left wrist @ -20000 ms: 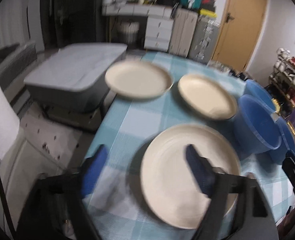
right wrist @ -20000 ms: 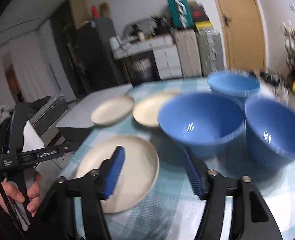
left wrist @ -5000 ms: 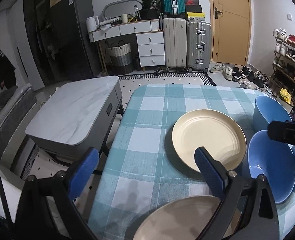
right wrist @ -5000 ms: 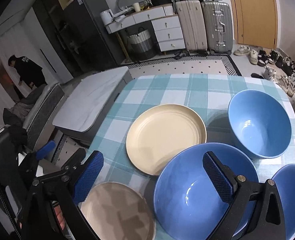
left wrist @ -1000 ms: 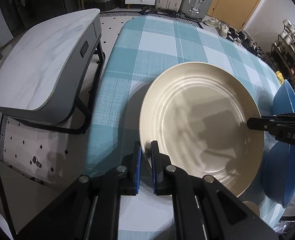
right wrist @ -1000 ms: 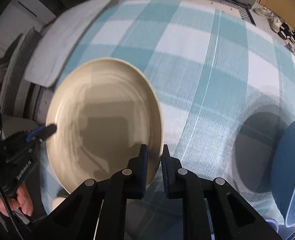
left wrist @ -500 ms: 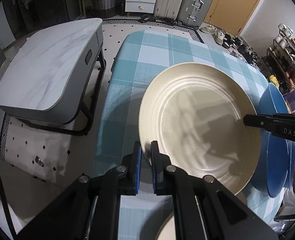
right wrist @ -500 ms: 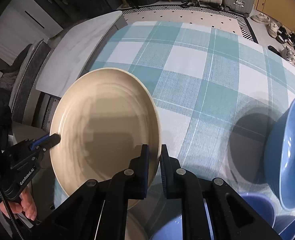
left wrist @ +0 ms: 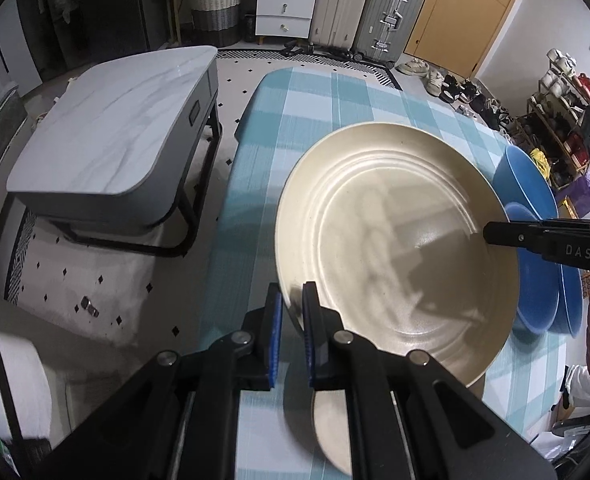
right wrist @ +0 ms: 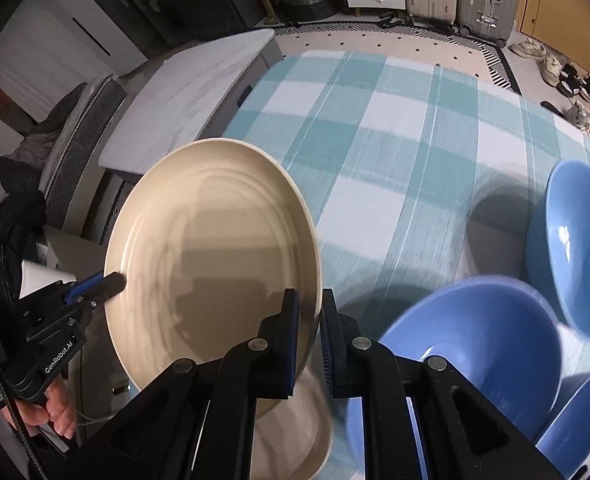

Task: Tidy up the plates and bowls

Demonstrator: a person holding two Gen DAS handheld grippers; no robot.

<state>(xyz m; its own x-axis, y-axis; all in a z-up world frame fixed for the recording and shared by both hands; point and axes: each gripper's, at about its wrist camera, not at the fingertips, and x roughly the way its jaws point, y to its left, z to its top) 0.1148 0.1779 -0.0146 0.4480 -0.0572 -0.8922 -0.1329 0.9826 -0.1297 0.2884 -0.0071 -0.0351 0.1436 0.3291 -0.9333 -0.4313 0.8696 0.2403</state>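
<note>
On the left, the left gripper (left wrist: 292,308) is pinched tight on the near rim of the cream plate (left wrist: 395,248), and the person's left hand (right wrist: 41,410) holds that tool from below. The plate is up in the air above the checked tablecloth (left wrist: 255,208), held level between both tools. On the other side of the plate, the right gripper (right wrist: 310,312) is pinched tight on the far rim, so the plate hangs from two spots across from each other. The job in hand looks like carrying this plate over to the second cream plate (right wrist: 295,436), which lies on the cloth just under it, close to the person. To do it well, both hands should go together at the same speed and keep the plate flat, so it does not twist or slip out of the thin pinches. Then it should be put down slowly, right on the middle of the lower plate, before the claws let go. To the right sit the blue bowls (right wrist: 467,352), one just beside the right gripper and more behind and below it. These are close, so the right tool could bump them on the way down. Off to the far left, well away from the plates, is a grey side table (left wrist: 115,128) on the floor, and suitcases (left wrist: 371,12) stand by the back wall.
</note>
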